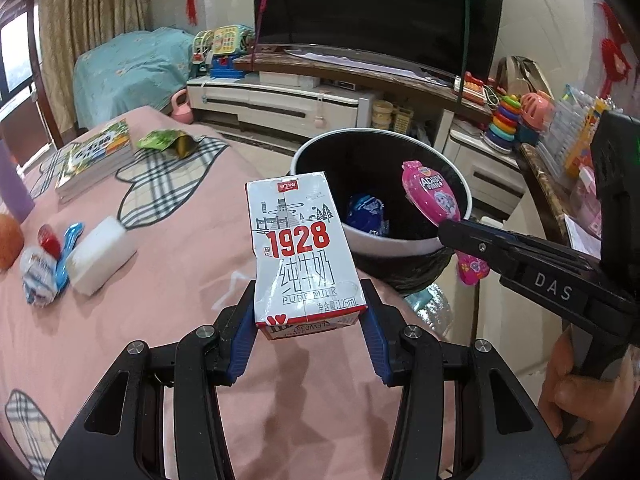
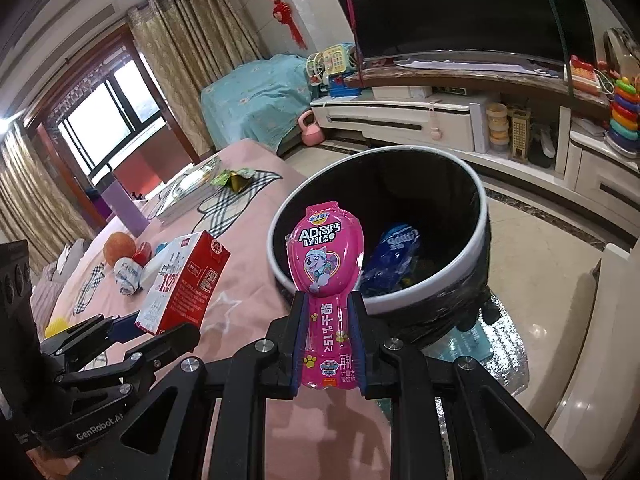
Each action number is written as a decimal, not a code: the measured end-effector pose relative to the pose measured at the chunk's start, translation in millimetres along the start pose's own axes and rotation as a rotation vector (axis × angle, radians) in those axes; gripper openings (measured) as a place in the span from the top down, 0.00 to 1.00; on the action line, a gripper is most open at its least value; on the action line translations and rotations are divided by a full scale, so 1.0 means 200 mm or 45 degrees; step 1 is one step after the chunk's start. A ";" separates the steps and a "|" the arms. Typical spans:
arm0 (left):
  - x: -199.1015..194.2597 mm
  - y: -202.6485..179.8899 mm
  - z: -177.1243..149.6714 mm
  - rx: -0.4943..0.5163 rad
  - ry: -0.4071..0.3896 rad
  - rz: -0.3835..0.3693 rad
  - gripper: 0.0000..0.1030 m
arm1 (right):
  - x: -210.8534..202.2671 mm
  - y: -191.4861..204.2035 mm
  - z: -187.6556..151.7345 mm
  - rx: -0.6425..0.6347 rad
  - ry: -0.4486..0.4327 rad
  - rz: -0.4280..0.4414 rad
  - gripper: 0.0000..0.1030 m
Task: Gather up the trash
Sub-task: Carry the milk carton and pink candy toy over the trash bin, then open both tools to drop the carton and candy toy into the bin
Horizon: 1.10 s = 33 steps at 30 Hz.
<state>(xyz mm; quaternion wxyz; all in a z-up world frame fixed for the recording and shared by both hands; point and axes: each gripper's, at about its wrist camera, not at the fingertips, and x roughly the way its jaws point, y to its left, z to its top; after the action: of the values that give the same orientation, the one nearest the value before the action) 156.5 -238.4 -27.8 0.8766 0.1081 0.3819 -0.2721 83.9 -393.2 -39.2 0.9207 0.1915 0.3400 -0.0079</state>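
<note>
Left claw (image 1: 308,344) clamping milk carton (image 1: 302,248), bin (image 1: 384,242) beyond, sponge (image 1: 102,256) aside

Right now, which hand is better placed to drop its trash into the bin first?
Right. The right gripper holds the pink wrapper with its top already over the bin rim, while the left gripper's milk carton looks short of it, over the bed.

A home's living room
Big television (image 1: 376,8) on a low cabinet (image 1: 280,100), curtains (image 2: 188,40), toys (image 1: 506,118), red festive wall ornaments (image 2: 280,8)
</note>
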 end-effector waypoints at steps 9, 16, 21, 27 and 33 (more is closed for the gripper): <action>0.08 -0.05 0.09 0.038 0.008 0.010 0.54 | 0.04 -0.07 0.09 0.016 -0.013 -0.012 0.81; 0.16 -0.12 0.18 0.071 0.020 0.005 0.54 | 0.08 -0.12 0.16 0.016 -0.014 -0.028 0.81; 0.21 -0.15 0.21 0.076 0.039 -0.002 0.54 | 0.10 -0.17 0.19 0.041 -0.005 -0.032 0.81; 0.26 -0.16 0.23 0.073 0.060 -0.012 0.54 | 0.12 -0.20 0.21 0.051 0.009 -0.042 0.81; 0.29 -0.15 0.26 0.058 0.076 -0.022 0.54 | 0.15 -0.21 0.23 0.048 0.026 -0.048 0.81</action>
<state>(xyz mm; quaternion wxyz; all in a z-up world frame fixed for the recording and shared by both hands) 203.4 -306.3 -34.1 0.8598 0.1330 0.4024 -0.2849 130.0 -444.7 -40.0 0.9130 0.2026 0.3528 -0.0295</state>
